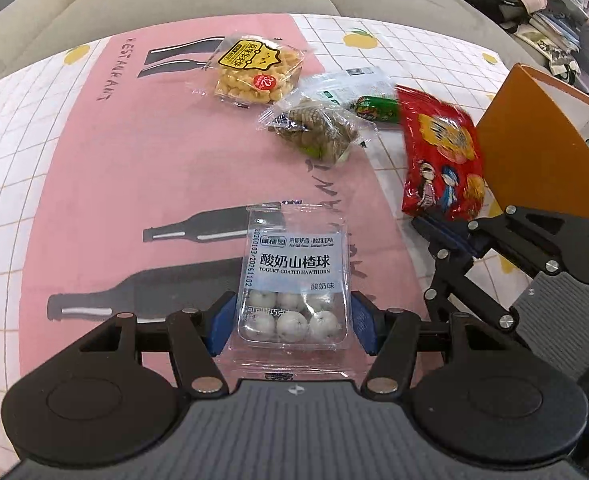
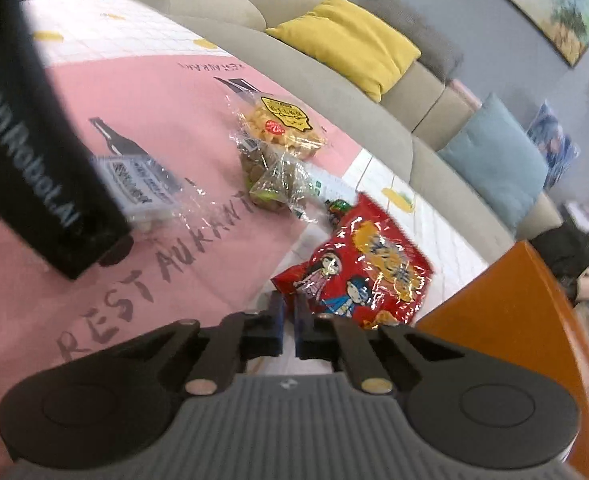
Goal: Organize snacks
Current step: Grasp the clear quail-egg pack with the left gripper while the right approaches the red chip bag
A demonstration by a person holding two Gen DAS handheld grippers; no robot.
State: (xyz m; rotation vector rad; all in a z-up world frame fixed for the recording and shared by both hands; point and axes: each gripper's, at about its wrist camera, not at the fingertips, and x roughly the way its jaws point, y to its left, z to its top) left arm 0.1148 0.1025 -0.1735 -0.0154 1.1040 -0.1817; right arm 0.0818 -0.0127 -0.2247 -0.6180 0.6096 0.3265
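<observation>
A clear pack of yogurt-coated hawthorn balls [image 1: 294, 280] sits between the blue pads of my left gripper [image 1: 293, 326], which press on its two sides. The same pack [image 2: 138, 188] shows under the left gripper's black housing in the right wrist view. My right gripper [image 2: 289, 316] is shut on the lower corner of a red snack bag [image 2: 358, 268], which stands tilted against an orange box [image 2: 514, 320]. In the left wrist view the red bag [image 1: 440, 152] rises from the right gripper [image 1: 434, 228] beside the orange box [image 1: 534, 152].
On the pink and white tablecloth [image 1: 114, 160] lie a yellow-labelled snack pack [image 1: 254, 72], a clear pack of green-brown pieces [image 1: 318, 132], a white sachet [image 1: 346, 84] and a small green wrapped item [image 1: 374, 108]. A grey sofa [image 2: 334, 92] with cushions runs behind the table.
</observation>
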